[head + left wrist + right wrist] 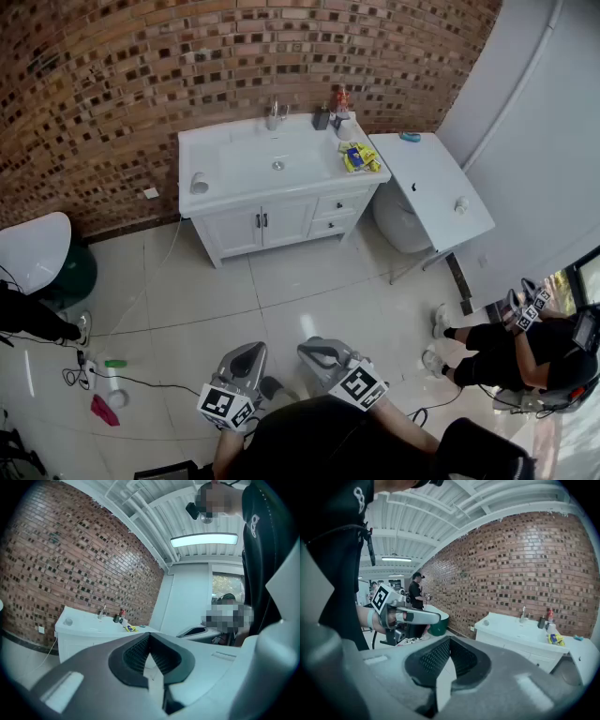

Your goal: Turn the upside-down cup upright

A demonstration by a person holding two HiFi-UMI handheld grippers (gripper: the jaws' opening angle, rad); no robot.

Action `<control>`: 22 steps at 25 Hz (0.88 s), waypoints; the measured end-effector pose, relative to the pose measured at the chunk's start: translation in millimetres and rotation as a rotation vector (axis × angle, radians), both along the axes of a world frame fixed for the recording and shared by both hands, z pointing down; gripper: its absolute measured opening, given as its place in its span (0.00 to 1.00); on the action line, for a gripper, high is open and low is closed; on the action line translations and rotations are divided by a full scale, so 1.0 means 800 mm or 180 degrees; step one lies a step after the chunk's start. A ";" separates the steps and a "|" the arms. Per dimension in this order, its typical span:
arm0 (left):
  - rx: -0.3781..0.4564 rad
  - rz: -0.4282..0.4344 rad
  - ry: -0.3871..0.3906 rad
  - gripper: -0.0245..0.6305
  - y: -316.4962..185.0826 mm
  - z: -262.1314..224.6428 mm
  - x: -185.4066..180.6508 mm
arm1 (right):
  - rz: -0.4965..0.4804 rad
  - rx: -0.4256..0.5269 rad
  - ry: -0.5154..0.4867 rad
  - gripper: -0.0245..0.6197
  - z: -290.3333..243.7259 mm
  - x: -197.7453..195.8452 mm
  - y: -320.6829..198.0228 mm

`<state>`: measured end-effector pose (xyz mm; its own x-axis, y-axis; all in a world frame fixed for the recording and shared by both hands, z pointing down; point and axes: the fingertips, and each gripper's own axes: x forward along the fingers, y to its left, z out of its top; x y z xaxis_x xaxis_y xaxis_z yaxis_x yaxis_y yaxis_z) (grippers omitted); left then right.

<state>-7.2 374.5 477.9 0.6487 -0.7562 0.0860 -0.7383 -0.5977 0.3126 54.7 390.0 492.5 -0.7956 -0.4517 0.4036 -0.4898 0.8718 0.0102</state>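
- Head view shows me the room: one brick wall (pixel 112 84) across the back, one plain pale wall (pixel 553 112) on the right, and a glossy tiled floor (pixel 281 300).
- One white desk (pixel 211 159) with a basin and cupboard doors stands against the bricks. A second one, the folding desk (pixel 431 187), sits just beside its right end.
- I count two other people: a seated person (pixel 525 352) at the right and a dark-clothed leg (pixel 33 319) at the left edge.
- Both tools are mine, low in the frame and well apart from both desks. The left tool (pixel 251 348) has its jaws pressed together with nothing between them. The right tool (pixel 310 346) is the same, tips meeting and empty.
- One white cup (pixel 199 183) rests at the left end of the white desk. It is too small for me to tell which way up it sits.
- Near the single tap (pixel 275 112) I count one dark container (pixel 322 119), one red-topped bottle (pixel 342 98) and one yellow packet (pixel 359 159).
- The folding desk carries one teal item (pixel 410 137) and one small white item (pixel 460 203).
- On the floor at the left lie one green item (pixel 114 363) and one pink cloth (pixel 103 410).
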 end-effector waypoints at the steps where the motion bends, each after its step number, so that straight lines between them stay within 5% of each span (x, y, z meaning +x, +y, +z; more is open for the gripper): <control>1: 0.0008 -0.0027 -0.0003 0.06 -0.003 0.001 -0.003 | -0.0029 0.0033 -0.0066 0.02 0.000 -0.005 -0.006; 9: 0.0008 -0.0114 -0.0098 0.06 -0.022 -0.008 0.018 | -0.0160 0.0263 -0.0558 0.02 -0.036 -0.003 -0.053; 15: -0.0006 -0.0229 -0.0133 0.06 -0.059 -0.014 0.042 | -0.0417 0.0238 -0.0586 0.03 -0.031 0.015 -0.085; 22: 0.0124 -0.0174 -0.0349 0.06 -0.123 -0.045 0.107 | -0.0195 0.0206 -0.0696 0.03 -0.043 0.082 -0.169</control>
